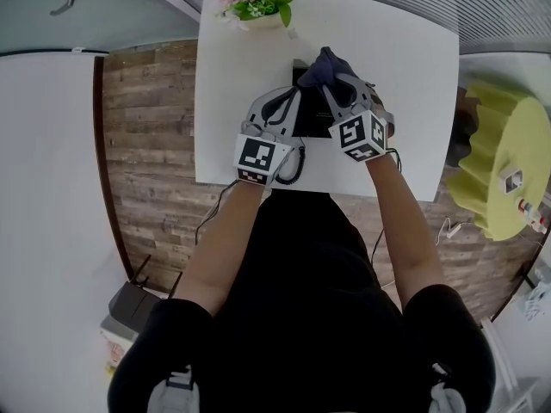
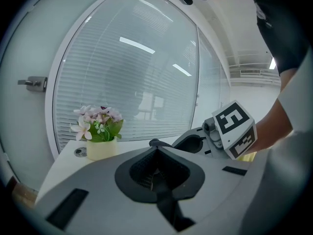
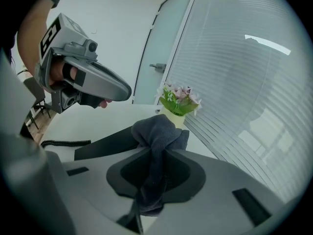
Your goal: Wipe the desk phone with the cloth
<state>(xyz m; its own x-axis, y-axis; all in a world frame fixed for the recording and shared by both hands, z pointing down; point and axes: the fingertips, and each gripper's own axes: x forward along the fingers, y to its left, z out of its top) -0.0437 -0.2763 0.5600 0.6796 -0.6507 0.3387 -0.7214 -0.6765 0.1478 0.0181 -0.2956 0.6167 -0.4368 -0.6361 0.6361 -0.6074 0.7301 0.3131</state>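
1 cloth [image 3: 159, 129] in right gripper [image 3: 155, 153], desk phone [image 1: 312, 119] mostly hidden

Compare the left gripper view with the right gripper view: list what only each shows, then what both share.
Only the left gripper view: the right gripper from outside, marker cube facing the camera. Only the right gripper view: the dark cloth clamped between its own jaws, the left gripper, a coiled cord. Both: the flower pot, the white table, the blinds.
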